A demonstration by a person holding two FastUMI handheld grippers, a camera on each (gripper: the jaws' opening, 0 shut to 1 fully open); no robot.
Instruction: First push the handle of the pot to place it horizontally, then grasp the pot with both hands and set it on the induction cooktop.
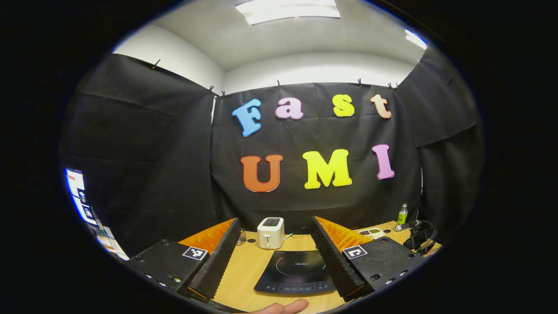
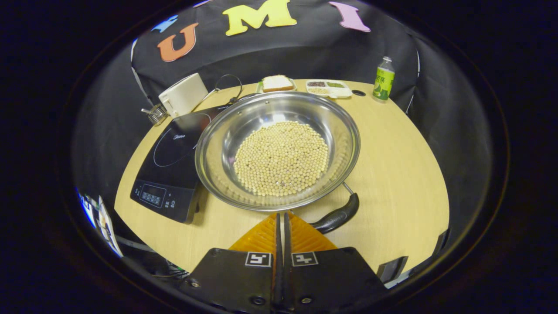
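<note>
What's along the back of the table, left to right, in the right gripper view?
Small metal wire piece → white toaster → slice of bread on a plate → compartment tray of grains → round hole in the table → green-labelled bottle.

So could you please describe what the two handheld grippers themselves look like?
Each gripper is a black boxy body carrying two long fingers with ribbed faces. The left gripper has a square black-and-white marker on each finger base and small screws along its edges. The right gripper bears the same pair of markers side by side.
</note>
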